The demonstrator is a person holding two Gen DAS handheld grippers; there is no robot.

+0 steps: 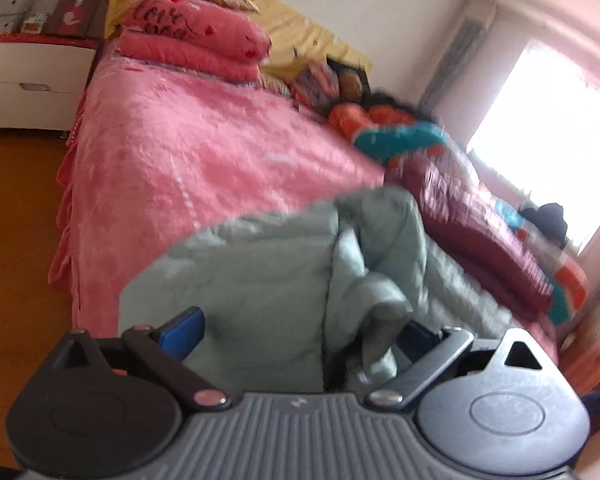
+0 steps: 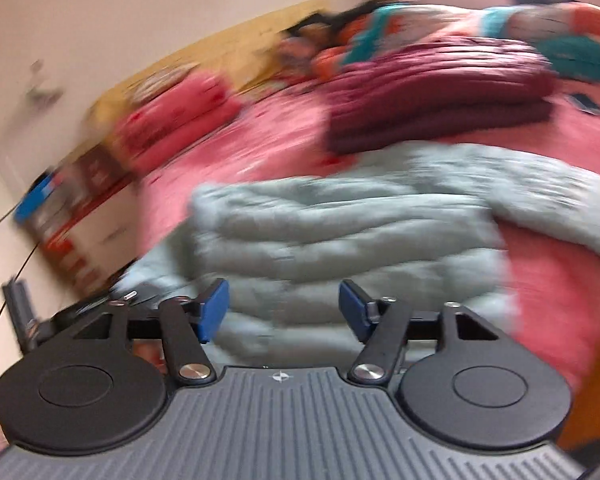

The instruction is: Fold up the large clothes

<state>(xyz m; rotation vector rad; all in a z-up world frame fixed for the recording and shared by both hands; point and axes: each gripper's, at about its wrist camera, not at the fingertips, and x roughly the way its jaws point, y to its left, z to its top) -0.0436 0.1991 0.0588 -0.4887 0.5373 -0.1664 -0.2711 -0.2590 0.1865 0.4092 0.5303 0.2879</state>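
Note:
A pale green quilted jacket lies on the pink bed, partly folded over. My left gripper has its blue pads wide apart, with bunched jacket fabric lying between them and covering the right pad. In the right wrist view the same jacket spreads across the bed in front of my right gripper, which is open with nothing between its blue pads. That view is blurred by motion.
A folded maroon jacket lies on the bed beyond the green one. Folded pink quilts sit near the headboard. Colourful bedding lies along the far side. A white drawer unit stands on the wooden floor at left.

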